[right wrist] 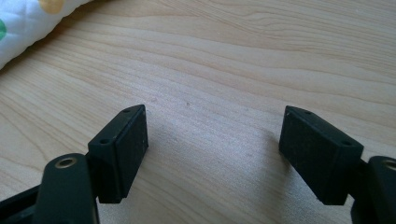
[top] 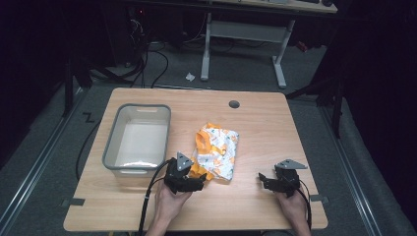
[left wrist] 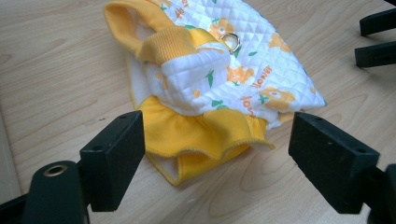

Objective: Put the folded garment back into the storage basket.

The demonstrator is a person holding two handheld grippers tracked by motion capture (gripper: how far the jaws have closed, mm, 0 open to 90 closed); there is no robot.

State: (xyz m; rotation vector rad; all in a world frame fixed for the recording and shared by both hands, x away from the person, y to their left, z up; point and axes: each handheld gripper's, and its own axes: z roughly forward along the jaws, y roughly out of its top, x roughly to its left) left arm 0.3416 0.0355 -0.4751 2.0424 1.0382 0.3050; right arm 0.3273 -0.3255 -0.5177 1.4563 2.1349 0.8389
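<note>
A small quilted white garment with yellow frills and orange flower prints [top: 216, 150] lay folded up in the middle of the light wooden table [top: 255, 206]. Just to its left stood a grey plastic tub with a white inside [top: 114, 142]. The tub had nothing in it.

The left gripper [top: 195, 183] sat at the near edge of the garment. In the left gripper view its jaws were spread wide, one on each side of the yellow frill [left wrist: 201, 135], and neither pad pressed on the cloth. So the garment was not held.

The right gripper [top: 264, 180] rested over bare table, well apart from the garment. Its jaws were spread wide too, with only wood between them.

It looked like the step in hand was getting a grip on the garment. The next move would likely need the left gripper to push onto the frill and pinch it tight. Then the garment could be lifted over the tub's rim and dropped in. The soft cloth might flop open, so the pinch should catch all the layers.
</note>
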